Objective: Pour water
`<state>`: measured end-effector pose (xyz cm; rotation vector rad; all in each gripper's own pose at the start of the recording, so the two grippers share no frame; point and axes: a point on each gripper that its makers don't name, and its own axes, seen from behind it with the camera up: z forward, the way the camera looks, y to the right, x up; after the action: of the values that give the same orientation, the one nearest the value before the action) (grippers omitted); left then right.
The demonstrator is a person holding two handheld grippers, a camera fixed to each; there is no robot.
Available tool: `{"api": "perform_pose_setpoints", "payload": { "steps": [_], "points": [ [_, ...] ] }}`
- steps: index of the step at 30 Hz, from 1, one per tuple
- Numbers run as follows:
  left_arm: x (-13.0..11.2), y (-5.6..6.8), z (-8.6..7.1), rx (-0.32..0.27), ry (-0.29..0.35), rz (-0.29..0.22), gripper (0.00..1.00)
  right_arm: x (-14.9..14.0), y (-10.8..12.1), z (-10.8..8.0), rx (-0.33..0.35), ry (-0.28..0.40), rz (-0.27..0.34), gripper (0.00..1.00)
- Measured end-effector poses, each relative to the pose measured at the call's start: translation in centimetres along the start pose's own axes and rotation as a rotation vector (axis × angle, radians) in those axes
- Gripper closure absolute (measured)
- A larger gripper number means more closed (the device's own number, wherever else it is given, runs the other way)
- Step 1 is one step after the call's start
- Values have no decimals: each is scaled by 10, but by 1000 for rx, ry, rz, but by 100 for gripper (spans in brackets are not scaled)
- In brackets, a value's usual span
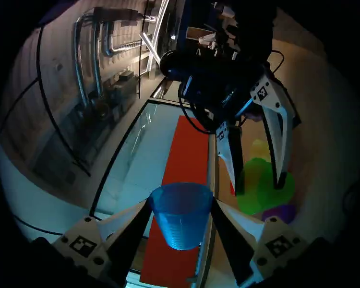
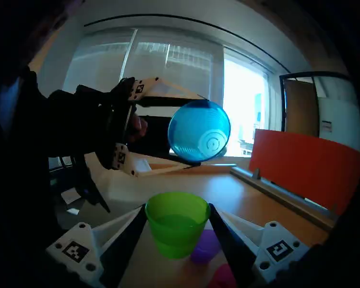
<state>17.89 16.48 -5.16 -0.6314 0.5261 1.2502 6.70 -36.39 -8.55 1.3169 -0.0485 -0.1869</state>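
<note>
Both grippers are clamping cups: the left gripper is holding the blue cup tipped sideways over the table, the right gripper the green cup, seemingly part-filled, so pouring looks nearly done.

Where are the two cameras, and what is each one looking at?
Left gripper view: rides the left gripper, looking along its fingers past the blue cup at the right gripper.
Right gripper view: rides the right gripper, looking over the green cup at the left gripper and a hand.
Shared: both cups, both grippers.
</note>
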Motion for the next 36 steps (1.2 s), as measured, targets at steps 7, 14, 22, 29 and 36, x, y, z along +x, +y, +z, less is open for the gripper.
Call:
{"api": "perform_pose_setpoints", "payload": {
  "steps": [7, 14, 22, 29, 36],
  "points": [
    [-7, -4, 1, 8, -16, -119, 15, 1, 1, -1, -5, 2, 1, 6],
    [-11, -6, 1, 9, -17, -218, 15, 2, 2, -2, -8, 3, 0, 6],
    [-13, -8, 0, 10, -17, -326, 15, 5, 3, -4, -12, 9, -1, 6],
    [-14, -13, -3, 12, -17, -449, 15, 7, 5, -4, -16, 13, -2, 6],
    [-12, -13, -4, 0, -9, -577, 14, 8, 5, -4, -16, 17, -4, 6]
  ]
}}
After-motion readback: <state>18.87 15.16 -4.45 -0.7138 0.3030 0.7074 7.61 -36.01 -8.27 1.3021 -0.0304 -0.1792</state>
